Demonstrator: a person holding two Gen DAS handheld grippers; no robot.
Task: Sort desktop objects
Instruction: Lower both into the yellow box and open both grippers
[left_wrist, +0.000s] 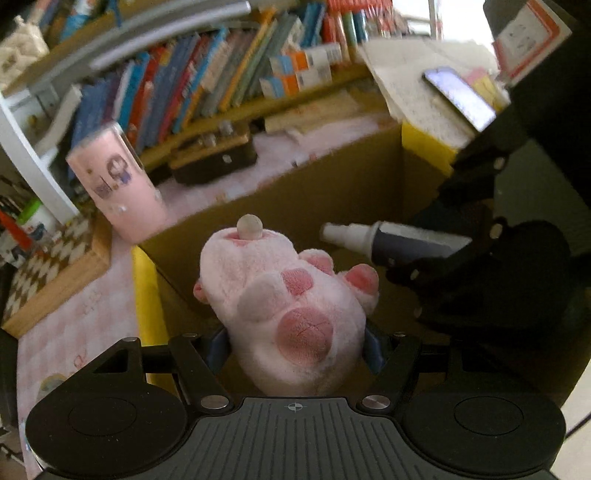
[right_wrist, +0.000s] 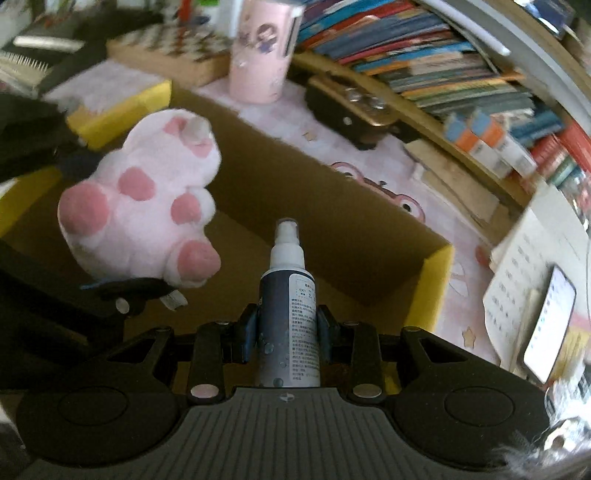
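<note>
My left gripper (left_wrist: 295, 350) is shut on a pink plush paw toy (left_wrist: 284, 299) and holds it above an open cardboard box (left_wrist: 295, 192) with yellow flaps. My right gripper (right_wrist: 288, 332) is shut on a dark spray bottle (right_wrist: 288, 317) with a white nozzle, also held over the box (right_wrist: 332, 236). The bottle shows in the left wrist view (left_wrist: 391, 240) to the right of the toy. The toy shows in the right wrist view (right_wrist: 144, 206) to the left of the bottle, with the left gripper's arm under it.
A pink printed cup (left_wrist: 118, 181) (right_wrist: 262, 48) stands behind the box on the pink desk mat (right_wrist: 388, 162). A chequered wooden box (left_wrist: 55, 269), a dark case (left_wrist: 214, 158), a shelf of books (left_wrist: 192, 81), papers and a phone (right_wrist: 550, 325) surround the box.
</note>
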